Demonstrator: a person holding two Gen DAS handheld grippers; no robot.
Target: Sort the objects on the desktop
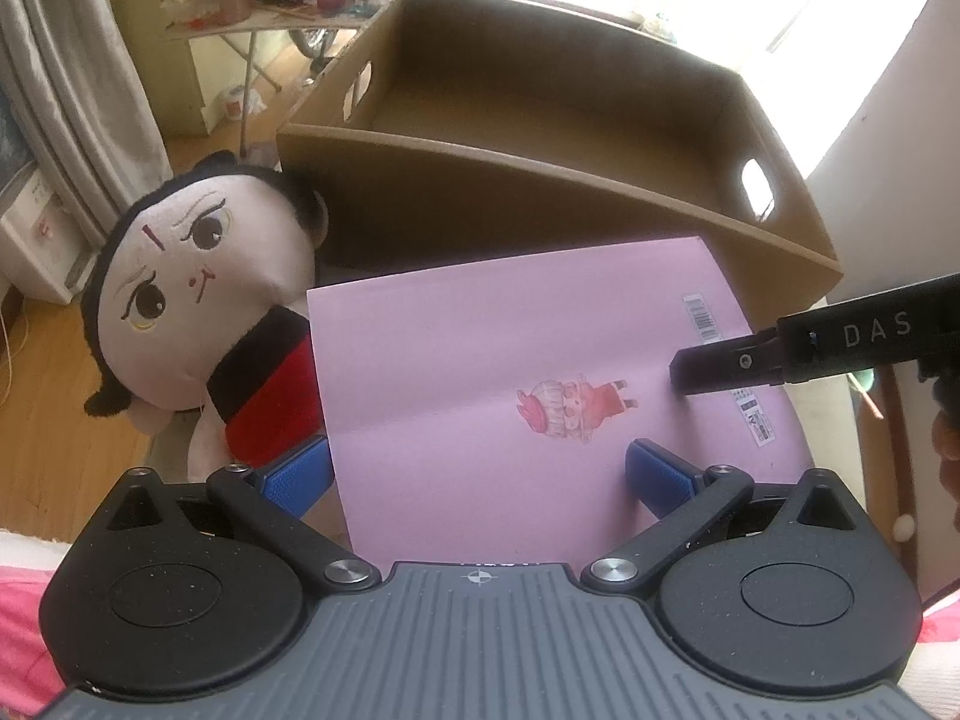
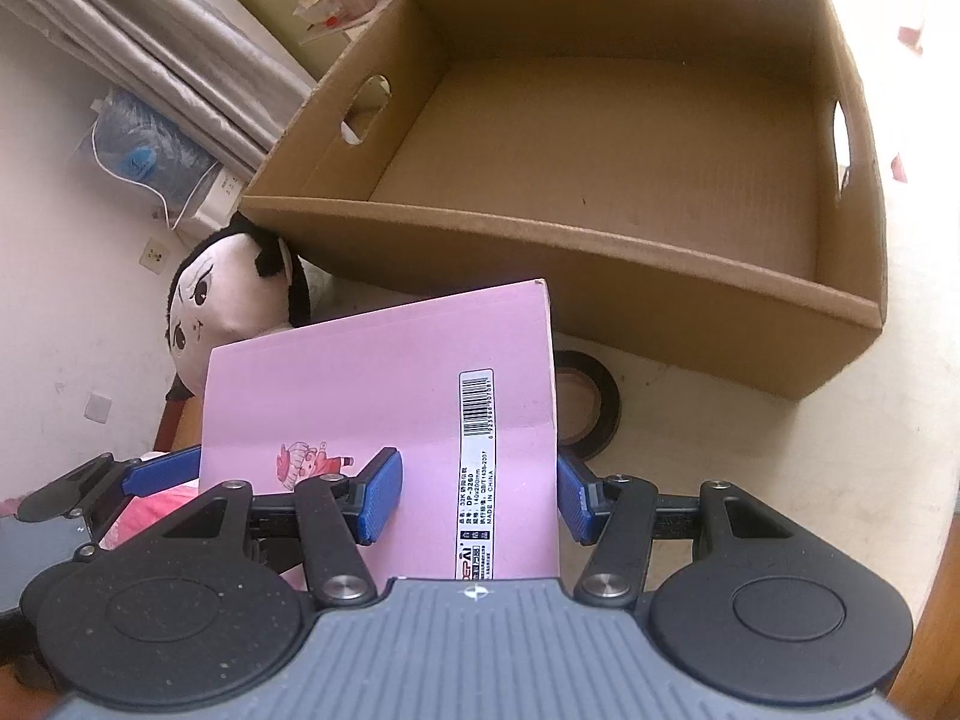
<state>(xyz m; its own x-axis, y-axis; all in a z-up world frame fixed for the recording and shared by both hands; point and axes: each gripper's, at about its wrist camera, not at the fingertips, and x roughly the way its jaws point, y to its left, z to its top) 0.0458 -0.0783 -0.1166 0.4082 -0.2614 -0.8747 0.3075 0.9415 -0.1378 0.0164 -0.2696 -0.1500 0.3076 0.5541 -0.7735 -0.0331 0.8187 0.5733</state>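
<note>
The pink notebook (image 2: 384, 420) stands tilted up off the table, back cover with barcode facing the cameras, just in front of the empty cardboard box (image 2: 600, 276). In the right wrist view the right gripper (image 2: 477, 501) has the notebook's right-hand portion between its blue pads, one pad in front of the cover at 9 o'clock and the other behind its edge at 3 o'clock, apparently clamping it. In the left wrist view the left gripper (image 1: 477, 477) has its jaws spread wide, the notebook's lower part between them, neither pad pressing. The plush doll (image 1: 198, 300) lies at 10 o'clock; a tape roll (image 2: 585, 411) sits behind the notebook's right edge.
</note>
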